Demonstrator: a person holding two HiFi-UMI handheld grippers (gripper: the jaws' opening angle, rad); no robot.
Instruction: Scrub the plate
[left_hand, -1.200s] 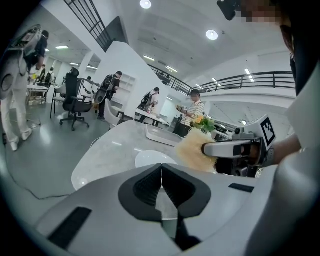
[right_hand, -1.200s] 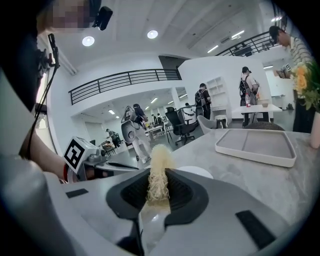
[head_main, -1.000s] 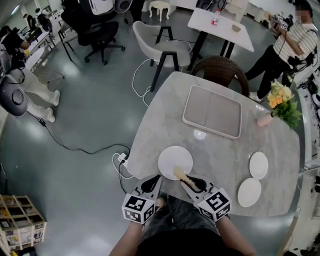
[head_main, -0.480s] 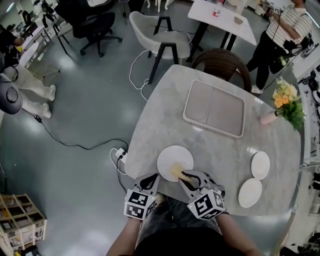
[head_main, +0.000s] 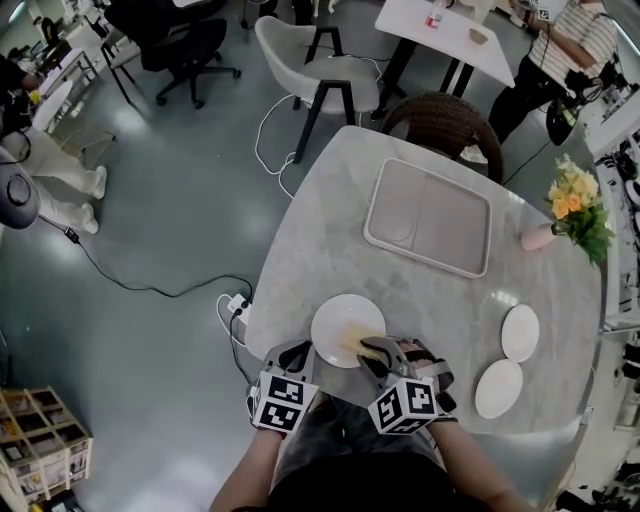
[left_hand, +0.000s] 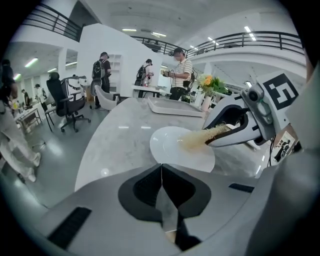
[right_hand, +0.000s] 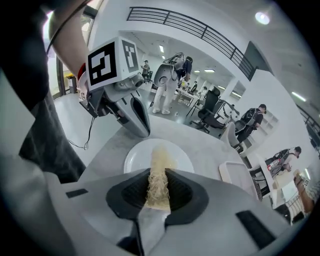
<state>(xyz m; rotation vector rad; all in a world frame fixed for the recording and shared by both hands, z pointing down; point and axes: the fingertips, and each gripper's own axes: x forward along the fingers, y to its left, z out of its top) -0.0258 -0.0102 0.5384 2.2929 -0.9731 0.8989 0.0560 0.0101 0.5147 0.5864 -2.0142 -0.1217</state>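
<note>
My right claw (right_hand: 159, 172) is closed on a straw-coloured fibrous scrubber (right_hand: 158, 186), with the jaws parted only as far as the bundle between them forces. The scrubber's long axis runs straight out along the jaws, so it points where the claw points. The white plate (right_hand: 136, 156) lies directly ahead of this claw and a little below it, flat on the marble table (head_main: 440, 305). The free end of the scrubber reaches over the near rim to about the plate's middle. It looks to be resting on the plate's face there, though I cannot say how hard it presses. That alignment is what matters for scrubbing: pushing forward or drawing back along the scrubber's own axis would keep it on the plate, and so would sweeping side to side within the rim. A long sideways stroke would run it off the edge. My left claw (left_hand: 161, 169) has its jaws pressed together with nothing between them. Its tips sit just beside the plate's rim, on the side across from my right claw. I cannot tell whether they touch the rim, so I judge the plate only loosely steadied at best. The right claw is plainly the one placed to do the work.
</note>
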